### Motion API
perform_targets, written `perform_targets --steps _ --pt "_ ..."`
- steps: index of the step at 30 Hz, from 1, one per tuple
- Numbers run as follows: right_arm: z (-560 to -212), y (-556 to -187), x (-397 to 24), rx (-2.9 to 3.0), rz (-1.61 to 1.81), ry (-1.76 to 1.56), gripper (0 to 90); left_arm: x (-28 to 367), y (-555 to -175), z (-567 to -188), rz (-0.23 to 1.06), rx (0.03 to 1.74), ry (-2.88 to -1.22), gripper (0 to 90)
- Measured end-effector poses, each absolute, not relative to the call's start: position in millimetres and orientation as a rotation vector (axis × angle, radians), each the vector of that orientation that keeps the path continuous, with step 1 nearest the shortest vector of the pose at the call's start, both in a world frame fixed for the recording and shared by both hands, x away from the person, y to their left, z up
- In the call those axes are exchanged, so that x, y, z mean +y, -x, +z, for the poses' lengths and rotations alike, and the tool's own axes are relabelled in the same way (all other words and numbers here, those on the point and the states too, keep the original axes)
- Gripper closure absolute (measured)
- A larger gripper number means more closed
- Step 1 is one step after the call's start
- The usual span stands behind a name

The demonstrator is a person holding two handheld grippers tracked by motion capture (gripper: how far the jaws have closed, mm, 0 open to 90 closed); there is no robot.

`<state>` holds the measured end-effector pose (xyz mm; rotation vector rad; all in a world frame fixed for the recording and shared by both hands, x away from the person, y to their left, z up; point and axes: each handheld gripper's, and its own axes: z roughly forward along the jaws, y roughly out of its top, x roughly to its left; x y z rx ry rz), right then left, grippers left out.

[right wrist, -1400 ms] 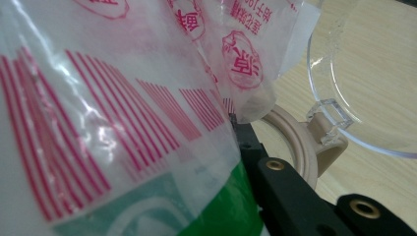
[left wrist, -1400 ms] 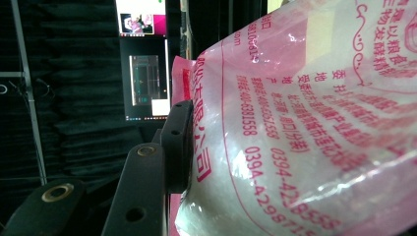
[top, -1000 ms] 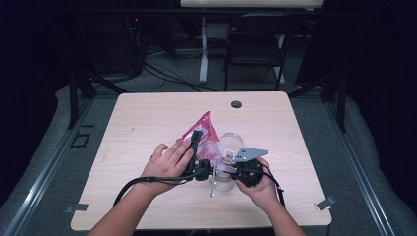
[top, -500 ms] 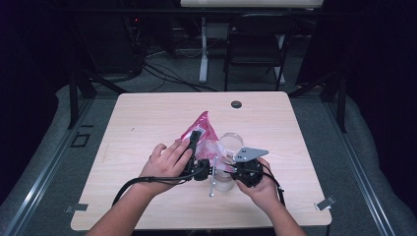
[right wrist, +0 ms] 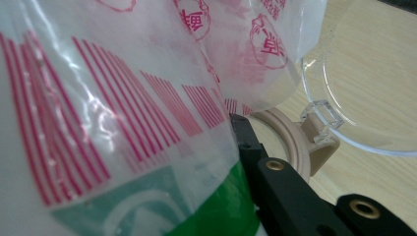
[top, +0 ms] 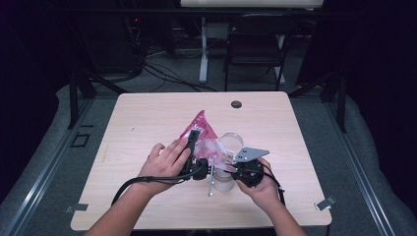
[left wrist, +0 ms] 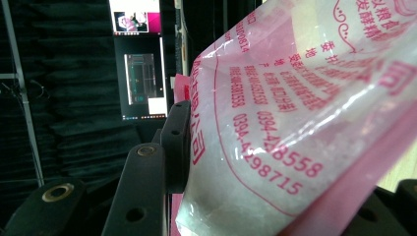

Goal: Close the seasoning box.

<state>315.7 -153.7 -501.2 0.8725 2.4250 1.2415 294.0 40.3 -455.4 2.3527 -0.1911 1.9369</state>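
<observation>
Gripping the pink printed bag (top: 202, 132) from both sides, the left gripper (top: 193, 142) and right gripper (top: 231, 166) are held near the table's (top: 147, 113) front edge, jaws clamped on plastic; a clear jar (top: 230, 143) stands just beside the bag.
</observation>
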Motion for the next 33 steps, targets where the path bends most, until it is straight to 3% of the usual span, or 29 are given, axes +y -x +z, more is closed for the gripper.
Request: perform_targets --steps 33 --pt "-503.4 -315.9 -150.0 2.439 1.218 -0.866 90.0 45.9 -292.3 -462.1 1.919 -0.148 -2.358 61.2"
